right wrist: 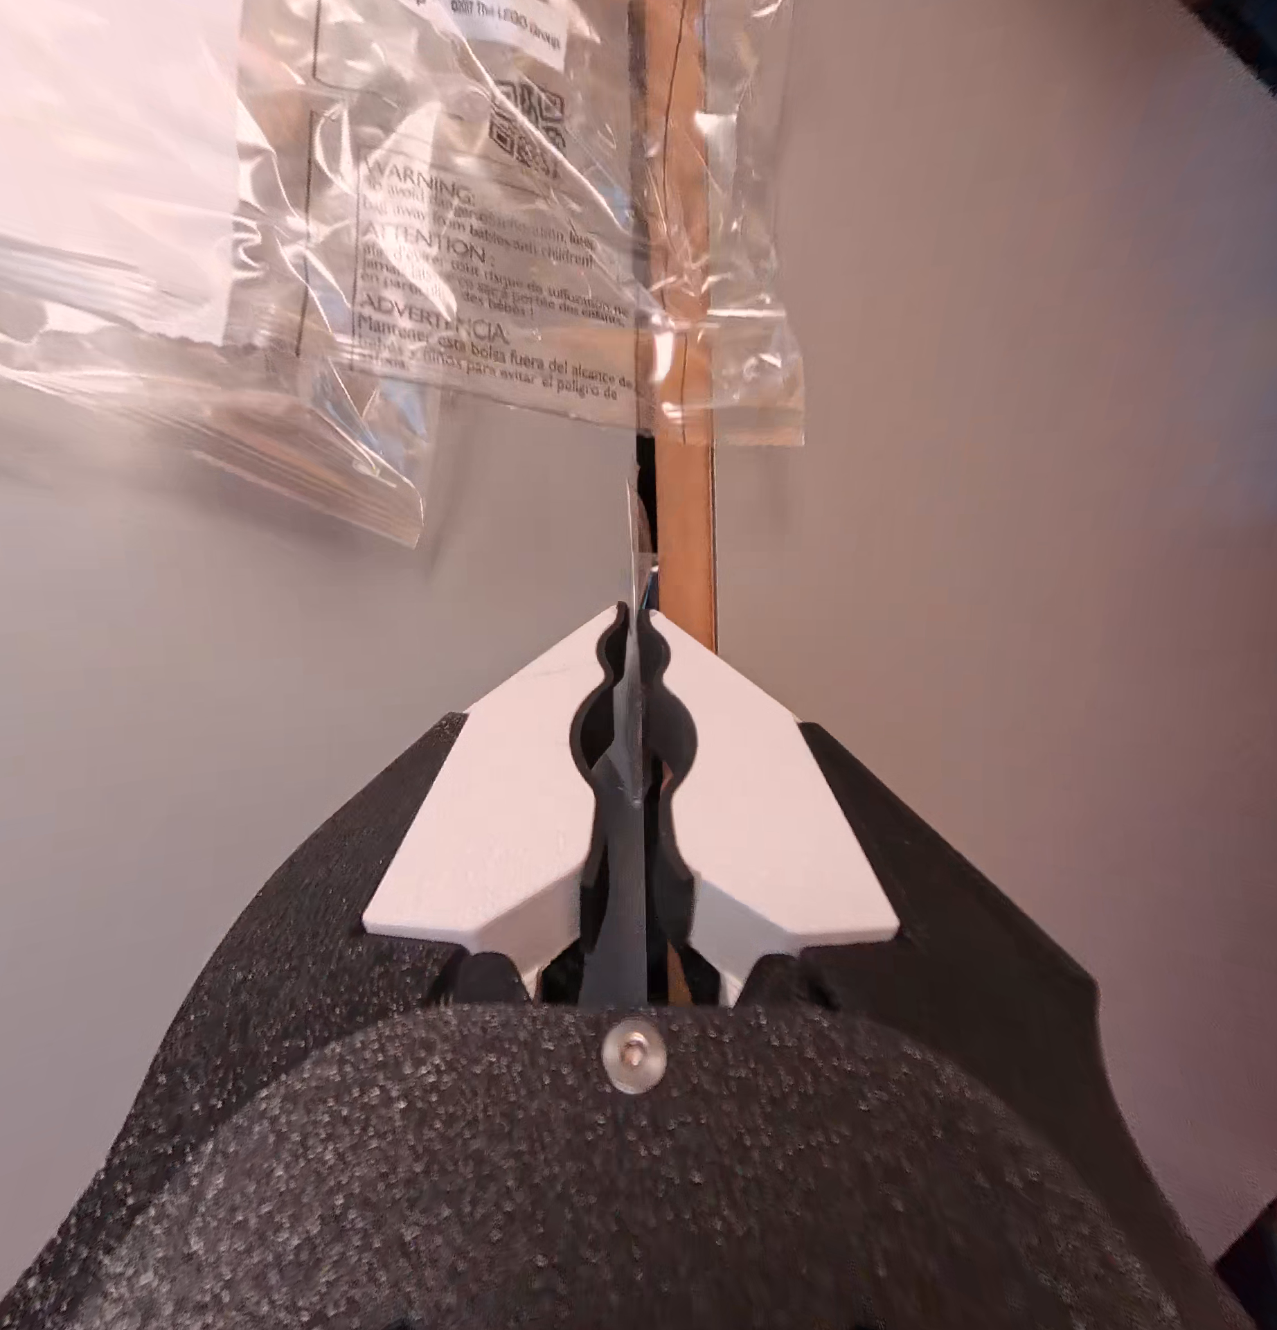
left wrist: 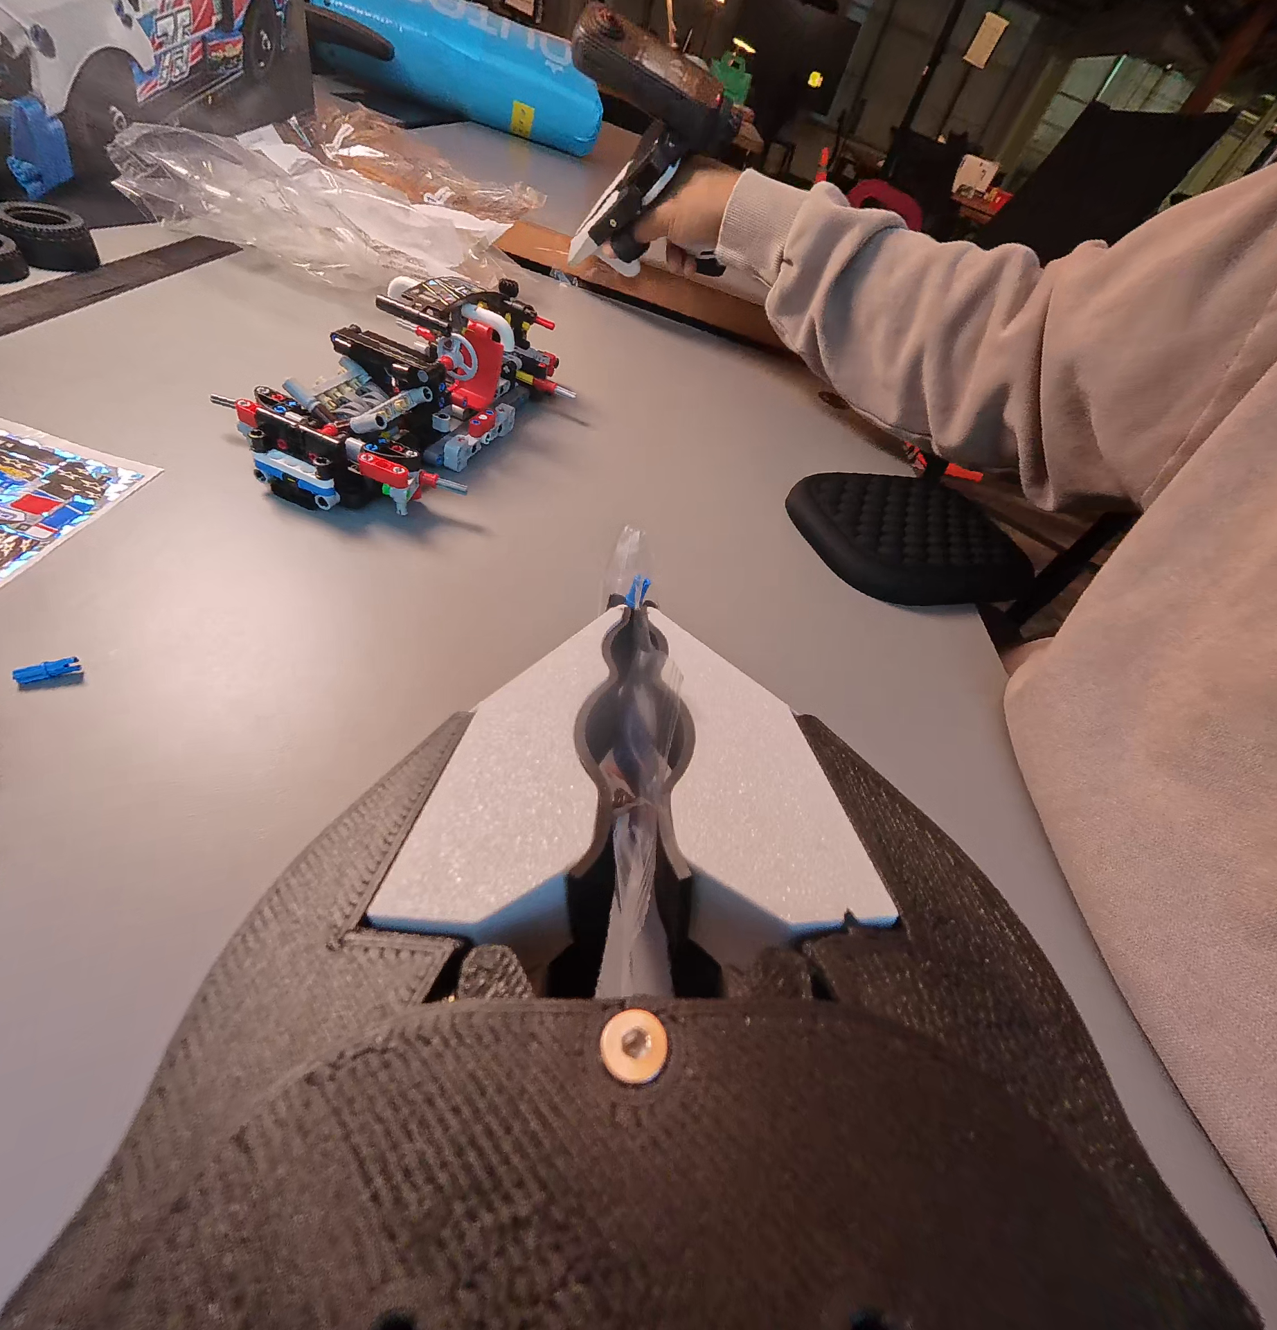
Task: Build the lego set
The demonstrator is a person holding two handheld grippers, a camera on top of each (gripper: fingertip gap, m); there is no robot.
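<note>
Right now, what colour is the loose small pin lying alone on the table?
Blue. The pin shows best in the left wrist view.

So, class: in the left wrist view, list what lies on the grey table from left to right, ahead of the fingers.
Sticker sheet → loose blue peg → half-built lego car → small clear bag with blue pegs held in the left gripper → black padded seat off the table's edge.

Grey table bears part-built lego car, sticker sheet, blue pin, clear bags, tyres
</note>
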